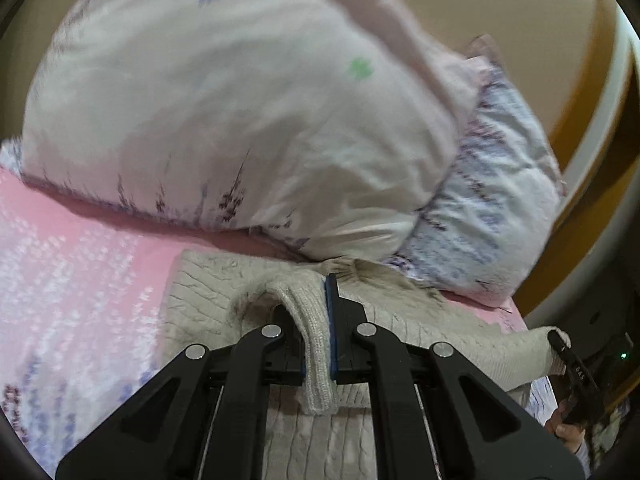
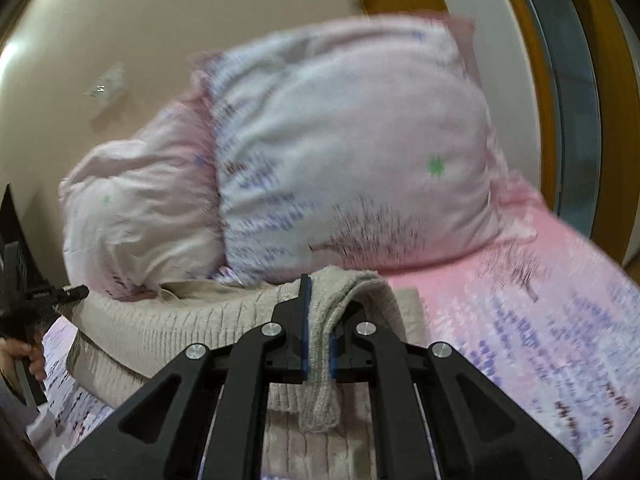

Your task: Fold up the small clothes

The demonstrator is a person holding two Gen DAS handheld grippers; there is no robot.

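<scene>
A beige knitted sweater (image 1: 200,300) lies on the pink bed sheet in front of the pillows. My left gripper (image 1: 318,312) is shut on a ribbed edge of the sweater, which hangs down between the jaws. My right gripper (image 2: 320,320) is shut on another ribbed edge of the same sweater (image 2: 160,332). In the left wrist view the right gripper (image 1: 560,344) shows at the far right, pinching the sweater. In the right wrist view the left gripper (image 2: 76,294) shows at the far left at the sweater's other end.
Two large floral pillows (image 1: 220,120) (image 2: 352,160) are stacked against the wall just behind the sweater. The pink patterned sheet (image 1: 72,280) (image 2: 540,320) spreads to both sides. A wooden door frame (image 2: 536,60) stands at the right. The bed's edge is near the right gripper (image 1: 516,312).
</scene>
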